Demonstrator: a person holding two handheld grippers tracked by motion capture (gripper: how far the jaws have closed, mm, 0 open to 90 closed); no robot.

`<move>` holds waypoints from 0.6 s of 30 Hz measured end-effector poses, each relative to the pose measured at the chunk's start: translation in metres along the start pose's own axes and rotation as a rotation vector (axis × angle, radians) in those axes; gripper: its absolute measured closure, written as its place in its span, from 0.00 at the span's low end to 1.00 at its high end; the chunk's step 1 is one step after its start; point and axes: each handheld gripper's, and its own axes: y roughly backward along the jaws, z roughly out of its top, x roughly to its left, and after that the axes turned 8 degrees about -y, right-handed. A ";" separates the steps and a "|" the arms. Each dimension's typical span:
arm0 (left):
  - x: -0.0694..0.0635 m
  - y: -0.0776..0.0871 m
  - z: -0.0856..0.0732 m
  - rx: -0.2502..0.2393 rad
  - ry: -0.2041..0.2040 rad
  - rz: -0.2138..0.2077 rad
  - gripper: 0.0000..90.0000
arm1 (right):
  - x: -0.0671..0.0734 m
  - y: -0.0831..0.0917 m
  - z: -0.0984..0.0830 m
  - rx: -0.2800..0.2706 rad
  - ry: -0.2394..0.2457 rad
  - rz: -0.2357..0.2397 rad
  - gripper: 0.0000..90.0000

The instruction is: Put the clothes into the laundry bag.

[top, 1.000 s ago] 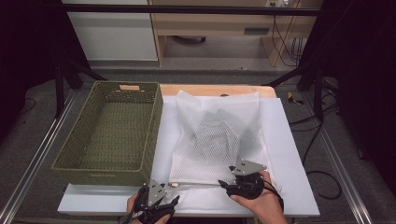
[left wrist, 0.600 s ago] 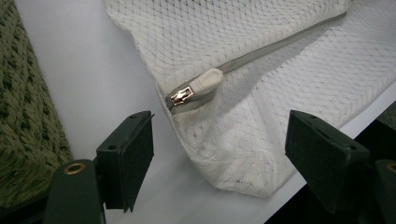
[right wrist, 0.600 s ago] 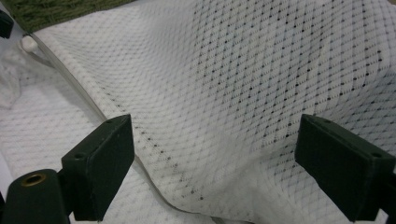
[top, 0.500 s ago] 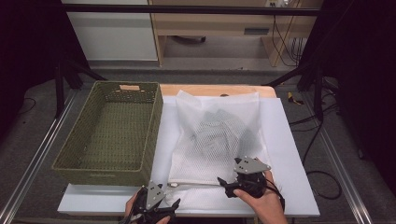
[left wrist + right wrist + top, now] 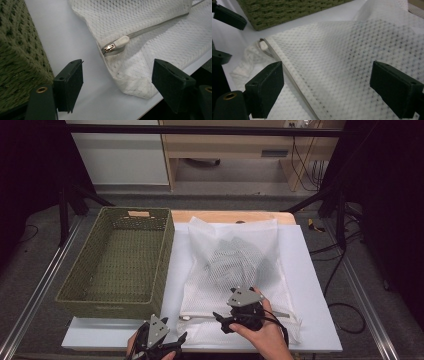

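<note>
A white mesh laundry bag (image 5: 235, 265) with dark clothing inside lies flat on the white tabletop (image 5: 310, 285). Its grey zip runs along the near edge, and the pull (image 5: 186, 318) (image 5: 110, 47) (image 5: 263, 45) sits at the bag's near left corner. My right gripper (image 5: 221, 321) (image 5: 327, 70) rests over the bag beside the zip, pointing left. Its jaws have just been opening and stand wide, with mesh below them but nothing pinched. My left gripper (image 5: 177, 344) (image 5: 116, 67) waits at the table's front edge, open after a slight closing, its jaws either side of the bag's corner without touching it.
A green woven basket (image 5: 165, 250) (image 5: 17, 50) (image 5: 287, 10) stands on the left, close against the bag's left edge. Bare white tabletop lies between basket and bag near the front. Metal rails run along both sides of the table.
My right gripper has slid left along the zip toward the pull and its jaws have spread wider. The left gripper has stayed in place.
</note>
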 end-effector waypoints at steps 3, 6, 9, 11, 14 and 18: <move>0.001 0.000 -0.001 -0.001 0.006 -0.001 0.28 | 0.004 -0.006 0.008 0.007 0.033 0.019 0.13; 0.002 0.001 -0.001 -0.001 0.008 0.000 0.28 | 0.007 -0.011 0.015 0.012 0.045 0.026 0.13; 0.004 0.001 -0.002 -0.002 0.015 -0.004 0.29 | 0.007 -0.013 0.021 0.014 0.057 0.028 0.13; 0.005 0.000 -0.003 -0.007 0.023 -0.009 0.30 | 0.008 -0.014 0.024 0.014 0.060 0.027 0.13; 0.006 0.000 -0.003 -0.008 0.027 -0.016 0.32 | 0.008 -0.016 0.026 0.016 0.063 0.027 0.14; 0.007 -0.006 -0.005 -0.002 0.033 -0.029 0.38 | 0.010 -0.020 0.027 0.025 0.069 0.033 0.15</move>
